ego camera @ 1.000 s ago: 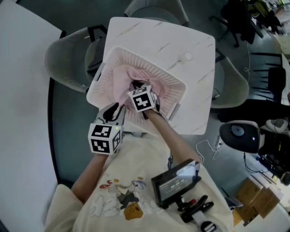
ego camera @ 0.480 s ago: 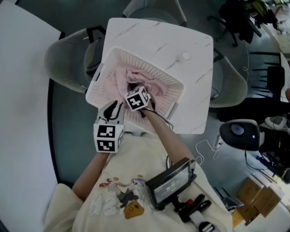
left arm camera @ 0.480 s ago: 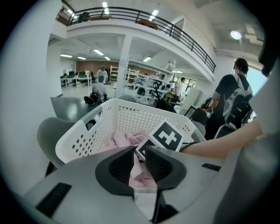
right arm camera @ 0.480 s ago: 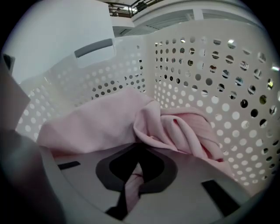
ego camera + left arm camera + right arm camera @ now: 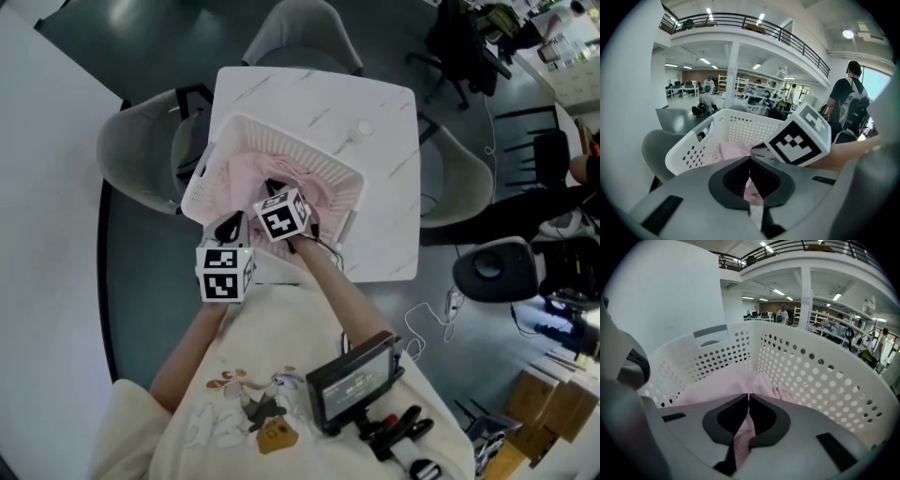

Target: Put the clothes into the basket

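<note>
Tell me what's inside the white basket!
Inside the basket lie bunched pink clothes. The right gripper is in there too, shut on them. The basket's bottom is covered by the clothes, so anything underneath can't be seen.

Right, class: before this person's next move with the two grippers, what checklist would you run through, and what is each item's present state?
1. Grip of the right gripper on the pink cloth: ok, jaws shut on it.
2. Grip of the left gripper: ok; jaws have just been closing, tips together, pink fabric between them.
3. The basket upright on the table: ok.
4. Cloth entirely inside the basket: cannot tell; the grippers cover its near edge.
5. Grippers apart from each other: ok.
</note>
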